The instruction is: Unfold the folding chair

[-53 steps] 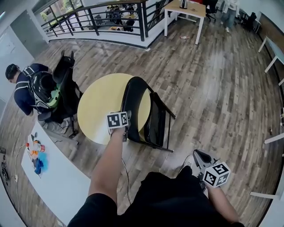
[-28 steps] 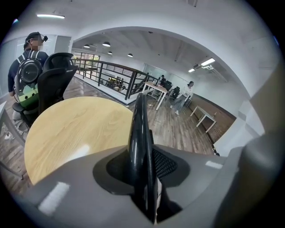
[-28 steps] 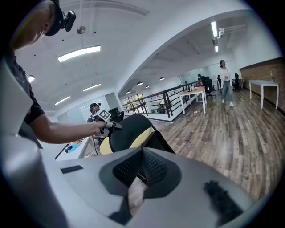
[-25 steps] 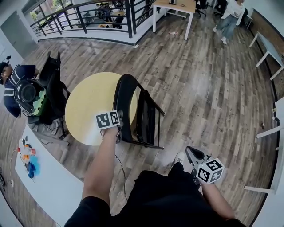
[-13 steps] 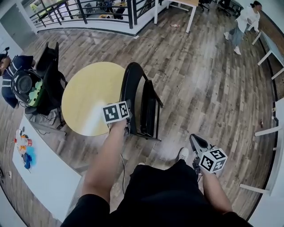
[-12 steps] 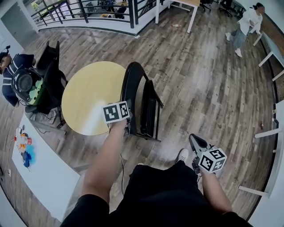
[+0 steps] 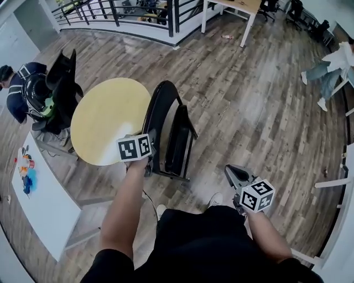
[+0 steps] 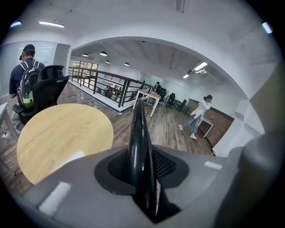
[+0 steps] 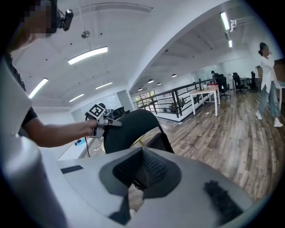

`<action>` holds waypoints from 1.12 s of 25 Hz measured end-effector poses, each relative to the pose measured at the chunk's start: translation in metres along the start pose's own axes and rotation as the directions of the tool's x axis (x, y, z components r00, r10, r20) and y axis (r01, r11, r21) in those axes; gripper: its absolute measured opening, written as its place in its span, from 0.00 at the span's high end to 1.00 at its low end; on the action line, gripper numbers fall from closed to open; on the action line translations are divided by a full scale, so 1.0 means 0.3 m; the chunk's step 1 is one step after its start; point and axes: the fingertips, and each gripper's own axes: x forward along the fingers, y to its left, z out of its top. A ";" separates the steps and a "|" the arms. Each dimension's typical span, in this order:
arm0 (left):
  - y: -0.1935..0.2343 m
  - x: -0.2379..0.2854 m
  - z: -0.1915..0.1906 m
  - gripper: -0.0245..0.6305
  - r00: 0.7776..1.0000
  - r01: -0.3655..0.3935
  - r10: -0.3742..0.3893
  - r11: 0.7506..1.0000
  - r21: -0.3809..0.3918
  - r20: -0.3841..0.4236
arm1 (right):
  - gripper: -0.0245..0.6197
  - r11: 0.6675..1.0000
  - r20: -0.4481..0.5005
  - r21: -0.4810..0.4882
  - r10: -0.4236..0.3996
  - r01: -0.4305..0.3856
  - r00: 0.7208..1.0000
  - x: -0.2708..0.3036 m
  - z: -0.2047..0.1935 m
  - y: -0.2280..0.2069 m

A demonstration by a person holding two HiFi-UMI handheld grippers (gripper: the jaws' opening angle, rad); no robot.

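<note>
The black folding chair (image 7: 171, 135) stands folded on the wood floor, right beside the round yellow table (image 7: 105, 119). My left gripper (image 7: 150, 163) is shut on the top edge of its backrest (image 8: 136, 133). Its jaws have just been closing, with that edge between them. In the right gripper view the chair (image 9: 129, 129) and the left gripper (image 9: 104, 123) show ahead. My right gripper (image 7: 231, 172) hangs low by my right leg, apart from the chair. It is shut, and its jaws (image 9: 141, 171) hold nothing.
An office chair with a backpack (image 7: 61, 83) and a person (image 7: 19, 91) are left of the table. A white table (image 7: 38, 204) lies at the near left. A railing (image 7: 138, 16) runs along the back. Another person (image 7: 332, 66) walks at the far right.
My left gripper has drawn the chair's backrest a little off the table's edge. My right gripper has drifted left toward the chair. The person at the right has walked further right.
</note>
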 end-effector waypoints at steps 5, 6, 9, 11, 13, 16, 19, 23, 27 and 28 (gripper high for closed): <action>-0.153 0.015 -0.016 0.81 1.000 -0.014 0.013 0.999 0.034 0.005 | 0.95 0.998 -0.047 -0.009 0.057 -0.057 0.997 -0.050 -0.041 -0.117; -0.183 0.018 -0.020 0.81 1.000 -0.018 0.018 0.999 0.040 0.006 | 0.95 0.997 -0.057 -0.012 0.071 -0.072 0.996 -0.058 -0.046 -0.133; -0.265 0.031 -0.035 0.81 0.999 -0.035 0.035 0.998 0.057 0.006 | 0.95 0.994 -0.075 -0.021 0.108 -0.109 0.991 -0.072 -0.064 -0.183; -0.320 0.043 -0.046 0.81 0.999 -0.047 0.046 0.996 0.071 0.006 | 0.95 0.992 -0.081 -0.009 0.124 -0.125 0.989 -0.071 -0.092 -0.221; -0.368 0.048 -0.055 0.81 0.999 -0.053 0.052 0.995 0.081 0.005 | 0.95 0.990 -0.093 0.023 0.138 -0.136 0.986 -0.056 -0.132 -0.256; -0.418 0.052 -0.063 0.81 0.998 -0.060 0.061 0.994 0.087 -0.005 | 0.95 0.986 -0.114 0.074 0.159 -0.151 0.981 0.000 -0.183 -0.283; -0.465 0.060 -0.066 0.81 0.998 -0.057 0.058 0.994 0.094 -0.010 | 0.95 0.977 -0.134 0.126 0.189 -0.172 0.973 0.083 -0.217 -0.282; -0.542 0.067 -0.088 0.82 0.999 -0.040 0.043 0.995 0.093 -0.023 | 0.87 0.963 -0.161 0.203 0.210 -0.176 0.964 0.219 -0.248 -0.268; -0.592 0.076 -0.098 0.83 0.999 -0.024 0.027 0.995 0.093 -0.028 | 0.67 0.920 -0.221 0.341 0.279 -0.194 0.935 0.407 -0.313 -0.218; -0.602 0.078 -0.100 0.83 0.999 -0.021 0.024 0.995 0.092 -0.029 | 0.61 0.902 -0.238 0.389 0.296 -0.189 0.925 0.453 -0.338 -0.205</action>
